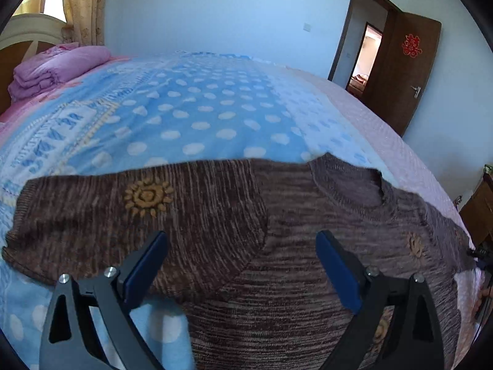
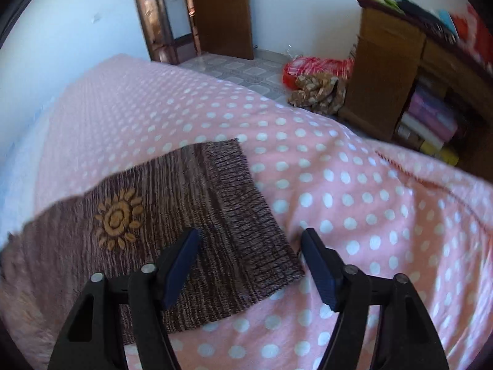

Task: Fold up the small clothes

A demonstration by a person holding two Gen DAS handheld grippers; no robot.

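Left wrist view: the left gripper point(image 1: 242, 269) hovers over the brown sweater point(image 1: 277, 246), fingers point(image 1: 144, 273) spread wide with nothing between them but the knit below; no pad presses on it. The sweater lies flat on the bed, one sleeve point(image 1: 92, 215) stretched out to the left, bearing a yellow sun motif point(image 1: 148, 196). The collar point(image 1: 354, 185) sits toward the far right. Beyond the sweater, a blue blanket point(image 1: 200, 114) with white dots covers the bed. A folded purple quilt point(image 1: 52, 67) rests at the far left near the headboard. A brown door point(image 1: 403, 71) stands open in the far wall.

Right wrist view: the right gripper point(image 2: 249, 265) is partly open, its fingers point(image 2: 181, 265) straddling the ribbed sleeve cuff point(image 2: 246, 215), one over the knit and one over the bedding beside the cuff corner. Whether the pads touch the fabric cannot be told. The cuff lies flat on a pink blanket point(image 2: 354, 200) with white dots. Farther off, a wooden cabinet point(image 2: 385, 71) stands on the tiled floor.
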